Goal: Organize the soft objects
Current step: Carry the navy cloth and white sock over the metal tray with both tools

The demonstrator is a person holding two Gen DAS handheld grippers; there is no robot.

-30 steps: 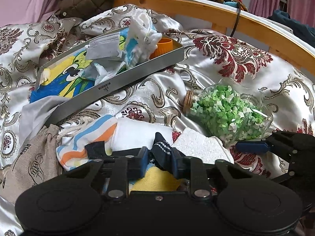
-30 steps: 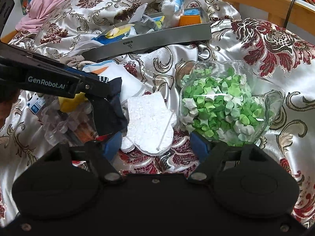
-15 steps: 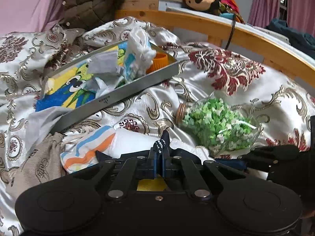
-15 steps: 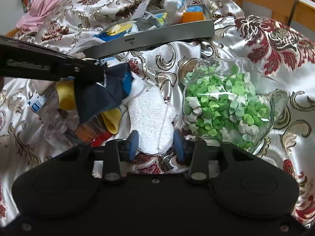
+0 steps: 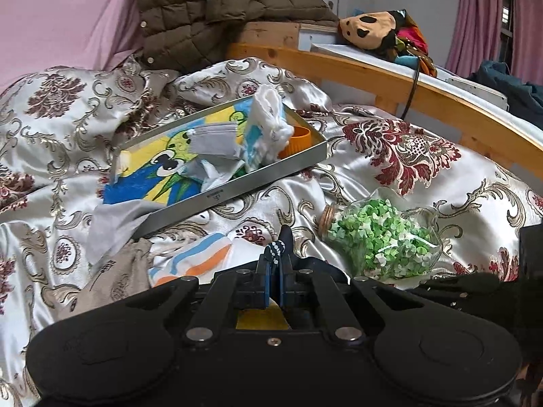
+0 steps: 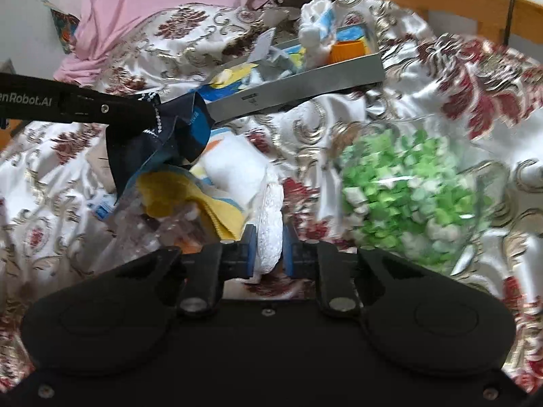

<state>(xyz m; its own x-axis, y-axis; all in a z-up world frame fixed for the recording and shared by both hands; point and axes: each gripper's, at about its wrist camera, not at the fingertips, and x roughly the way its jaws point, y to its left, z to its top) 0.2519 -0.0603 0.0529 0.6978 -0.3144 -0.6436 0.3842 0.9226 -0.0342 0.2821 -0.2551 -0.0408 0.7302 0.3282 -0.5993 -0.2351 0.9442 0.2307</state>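
Right, left tool (image 5: 275,273) pinching dark sock (image 6: 159,135), clear of the bed (image 5: 390,176); right tool (image 6: 268,249) just closed, squeezing white fluffy sock (image 6: 269,210) — likely both bound for far tray (image 5: 237,190).

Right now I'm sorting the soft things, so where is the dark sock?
In the right wrist view the dark sock hangs at left, pinched in the left gripper, above the yellow cloth.

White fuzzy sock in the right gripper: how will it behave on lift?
The white fuzzy sock looks soft and squashes between the right gripper pads, so it will probably droop. Likely light. Its fuzzy pile should resist slipping.
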